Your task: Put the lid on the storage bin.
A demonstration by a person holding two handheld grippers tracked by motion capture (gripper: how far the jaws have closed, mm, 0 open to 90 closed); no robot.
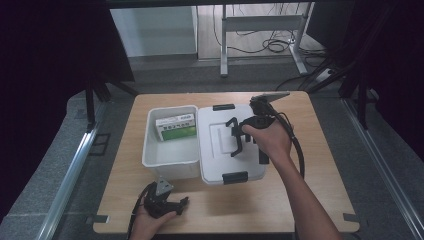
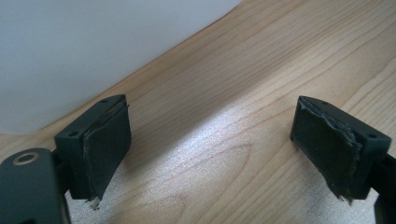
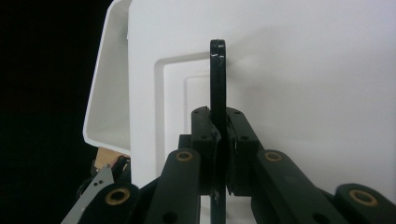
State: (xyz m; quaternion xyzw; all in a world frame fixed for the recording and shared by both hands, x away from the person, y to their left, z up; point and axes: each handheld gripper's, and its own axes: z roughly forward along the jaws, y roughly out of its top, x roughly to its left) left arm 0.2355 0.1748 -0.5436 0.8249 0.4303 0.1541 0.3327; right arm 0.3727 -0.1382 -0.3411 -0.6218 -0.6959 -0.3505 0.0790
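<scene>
On the tabletop [image 1: 310,165] there is one white bin [image 1: 170,155], one white lid [image 1: 220,150] and one green box [image 1: 176,127]. The lid has two black clips [image 1: 223,107] and one black handle [image 1: 235,137]. There are two grippers, left [image 1: 167,204] and right [image 1: 239,136], and two hands [image 1: 267,140].

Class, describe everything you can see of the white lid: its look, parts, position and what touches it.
The lid is white, smooth plastic by its look, rectangular with stepped raised panels. It has a black latch at its far and near edges and a black handle standing upright at its centre. It lies to the right of the open white bin, against its rim. The right gripper is shut on the handle.
</scene>
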